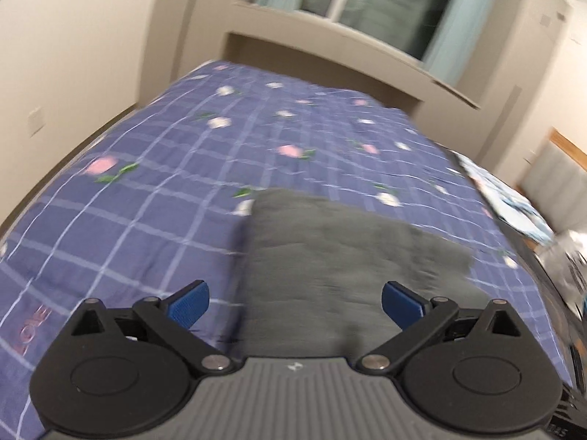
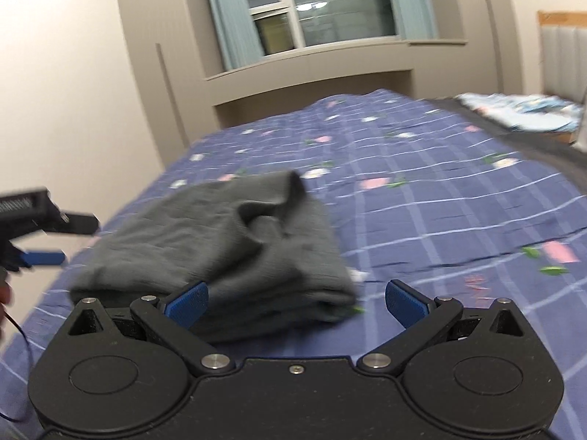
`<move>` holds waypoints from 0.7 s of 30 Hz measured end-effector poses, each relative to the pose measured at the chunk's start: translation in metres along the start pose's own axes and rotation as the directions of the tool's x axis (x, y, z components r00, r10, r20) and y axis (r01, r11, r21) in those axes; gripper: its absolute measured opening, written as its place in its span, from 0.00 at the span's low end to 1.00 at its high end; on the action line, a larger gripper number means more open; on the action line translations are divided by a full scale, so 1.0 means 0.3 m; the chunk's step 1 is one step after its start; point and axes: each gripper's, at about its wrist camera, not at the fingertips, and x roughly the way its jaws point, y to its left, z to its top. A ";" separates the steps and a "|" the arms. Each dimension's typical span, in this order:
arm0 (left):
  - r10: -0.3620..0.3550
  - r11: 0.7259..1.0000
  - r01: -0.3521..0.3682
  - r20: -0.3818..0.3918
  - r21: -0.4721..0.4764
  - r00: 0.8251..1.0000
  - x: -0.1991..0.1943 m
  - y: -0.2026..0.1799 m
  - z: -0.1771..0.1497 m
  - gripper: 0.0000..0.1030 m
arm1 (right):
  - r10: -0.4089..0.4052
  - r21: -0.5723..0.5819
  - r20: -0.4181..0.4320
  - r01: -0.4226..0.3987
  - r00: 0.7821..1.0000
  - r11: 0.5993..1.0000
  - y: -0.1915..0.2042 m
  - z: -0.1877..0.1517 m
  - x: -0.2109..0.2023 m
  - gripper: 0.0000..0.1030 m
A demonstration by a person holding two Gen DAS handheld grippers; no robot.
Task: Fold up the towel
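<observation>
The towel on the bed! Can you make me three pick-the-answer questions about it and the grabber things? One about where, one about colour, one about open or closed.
1. Where does the towel lie?
A. on the floor
B. on the checked bedspread
C. on the window sill

2. What colour is the towel?
A. dark grey
B. yellow
C. red

3. How do the right gripper and the left gripper stand?
A. both shut on the towel
B. one open, one shut
C. both open, holding nothing

Answers:
1 B, the towel rests on the blue flowered cover.
2 A, it looks dark grey in both views.
3 C, in each view the blue fingers stand wide apart with no cloth pinched between them.
</observation>
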 end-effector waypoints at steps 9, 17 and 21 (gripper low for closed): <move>0.056 0.995 -0.062 -0.066 -0.084 0.996 0.075 0.124 -0.036 0.99 | 0.062 0.235 -0.063 -0.046 0.996 0.971 -0.015 0.031 0.131 1.00; 0.042 0.996 -0.049 -0.088 -0.077 0.995 0.093 0.123 -0.056 0.99 | 0.044 0.274 -0.046 -0.030 0.998 0.961 0.011 0.010 0.109 1.00; 0.042 0.996 -0.049 -0.089 -0.074 0.995 0.090 0.116 -0.058 0.99 | 0.037 0.275 -0.023 -0.030 0.999 0.961 0.024 0.008 0.088 1.00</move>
